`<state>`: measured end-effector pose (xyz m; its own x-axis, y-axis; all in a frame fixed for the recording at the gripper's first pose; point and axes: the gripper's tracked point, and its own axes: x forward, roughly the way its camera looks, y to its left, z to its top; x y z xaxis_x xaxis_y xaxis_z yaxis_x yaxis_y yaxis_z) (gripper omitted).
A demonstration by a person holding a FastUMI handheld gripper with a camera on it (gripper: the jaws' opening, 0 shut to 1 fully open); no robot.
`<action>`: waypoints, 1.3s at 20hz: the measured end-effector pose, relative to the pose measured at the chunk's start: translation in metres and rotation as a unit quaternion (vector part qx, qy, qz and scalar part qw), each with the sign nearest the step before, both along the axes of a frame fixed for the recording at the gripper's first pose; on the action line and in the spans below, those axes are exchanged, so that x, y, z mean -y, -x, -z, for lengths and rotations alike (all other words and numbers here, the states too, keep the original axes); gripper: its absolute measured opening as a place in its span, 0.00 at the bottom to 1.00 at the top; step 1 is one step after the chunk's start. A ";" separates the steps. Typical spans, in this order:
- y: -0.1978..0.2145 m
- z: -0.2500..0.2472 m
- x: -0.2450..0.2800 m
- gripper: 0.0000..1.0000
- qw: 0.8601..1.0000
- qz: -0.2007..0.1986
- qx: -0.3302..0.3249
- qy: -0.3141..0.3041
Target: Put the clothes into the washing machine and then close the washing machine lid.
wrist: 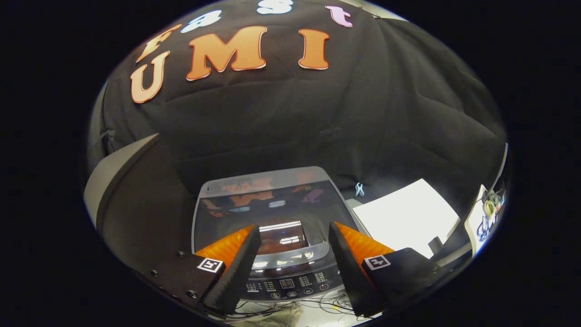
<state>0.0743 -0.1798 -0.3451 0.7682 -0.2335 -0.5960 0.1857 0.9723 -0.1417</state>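
Fingers [294,236] stood wide apart, empty, above the washing machine [272,245].
Its lid [268,209] lay shut: stiff, glossy, probably slippery; best gripped at the front edge.

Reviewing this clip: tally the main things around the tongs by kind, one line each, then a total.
Washing machine, lid shut: 1
White board beside the machine: 1
Tongs, open and empty, above the machine's control panel: 1
Grey curved panel on the other side of the machine: 1
Total: 4
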 end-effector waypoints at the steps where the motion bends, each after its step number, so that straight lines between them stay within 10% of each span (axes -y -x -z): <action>1: 0.000 -0.012 -0.005 0.97 1.000 -0.003 0.010 0.002; 26: 0.008 -0.370 -0.106 0.97 0.972 -0.055 0.227 0.008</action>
<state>0.0659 -0.0742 0.0245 0.9721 -0.1423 -0.1864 0.1283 0.9881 -0.0853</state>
